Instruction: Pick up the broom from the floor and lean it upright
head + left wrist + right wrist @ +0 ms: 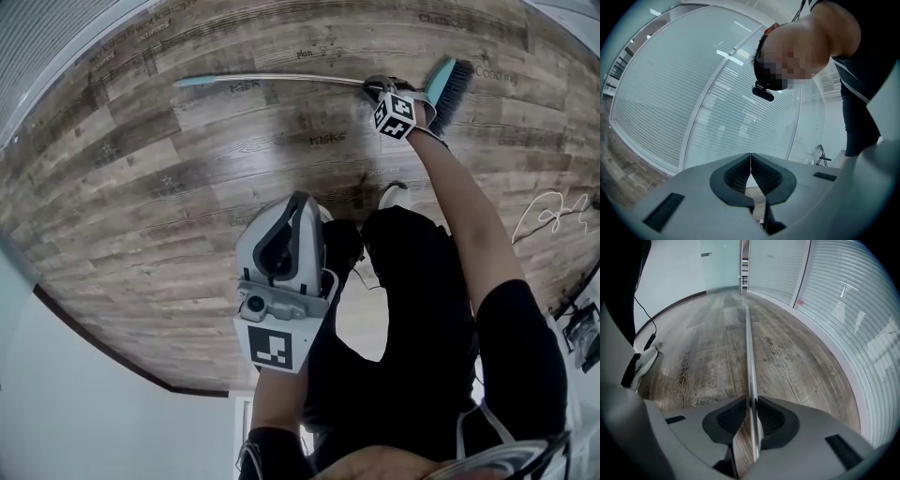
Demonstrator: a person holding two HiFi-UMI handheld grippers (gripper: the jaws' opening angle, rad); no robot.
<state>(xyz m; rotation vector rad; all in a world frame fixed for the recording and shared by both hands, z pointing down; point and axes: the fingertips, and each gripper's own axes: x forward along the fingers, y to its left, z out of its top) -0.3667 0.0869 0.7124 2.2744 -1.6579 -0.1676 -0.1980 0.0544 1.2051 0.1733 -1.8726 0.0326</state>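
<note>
The broom lies flat on the wooden floor, its thin metal handle [281, 79] running left and its teal and dark brush head [452, 89] at the right. My right gripper [375, 86] reaches down to the handle just beside the brush head. In the right gripper view the jaws are shut on the handle [748, 348], which runs away from them along the floor; the right gripper [752, 404] pinches it at the tips. My left gripper [300, 202] hangs close to the person's body, away from the broom. The left gripper [750, 161] is shut, with nothing between its pads.
A glass wall with blinds [693, 103] runs along the floor's far side. A white shoe [394, 195] stands near the broom. A white cable [553, 211] lies on the floor at the right. A folding stand [820, 154] is by the wall.
</note>
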